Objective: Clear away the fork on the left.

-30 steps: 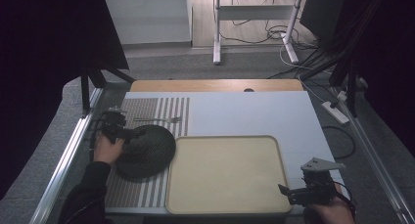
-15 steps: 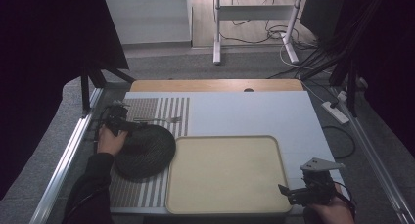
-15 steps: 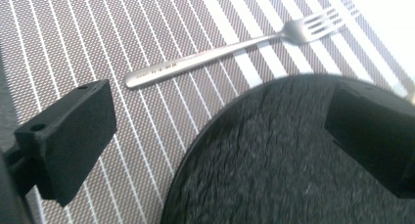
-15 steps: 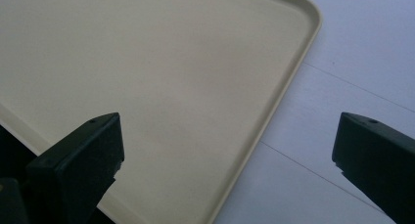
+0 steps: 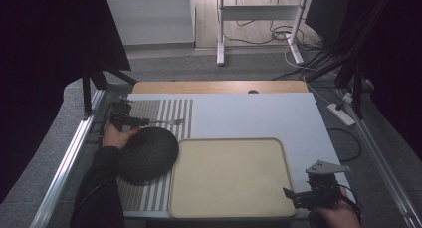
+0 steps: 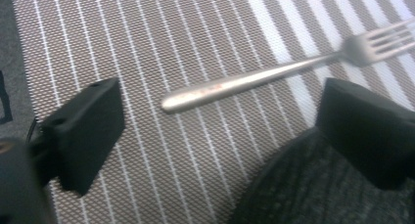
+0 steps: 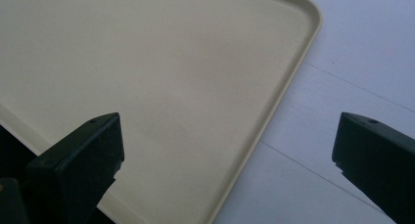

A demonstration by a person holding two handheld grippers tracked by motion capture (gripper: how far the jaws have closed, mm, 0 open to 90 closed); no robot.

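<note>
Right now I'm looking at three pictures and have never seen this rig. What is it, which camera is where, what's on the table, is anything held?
There is no robot arm here: a person stands at a table with a hand-held two-jaw gripper in each hand. The high view looks down from above the person's side. It shows the left gripper at the far left and the right gripper at the near right corner.

The other two pictures come from cameras riding on the grippers, looking along their black jaws.

On the table lie a striped placemat, a metal fork on it, a dark round woven mat and a bare beige tray.

Nothing is held. The left gripper's jaws, which have just been closing a little, stand apart near the fork's handle end without touching it. The right gripper's jaws stand wide over the tray's corner.
</note>
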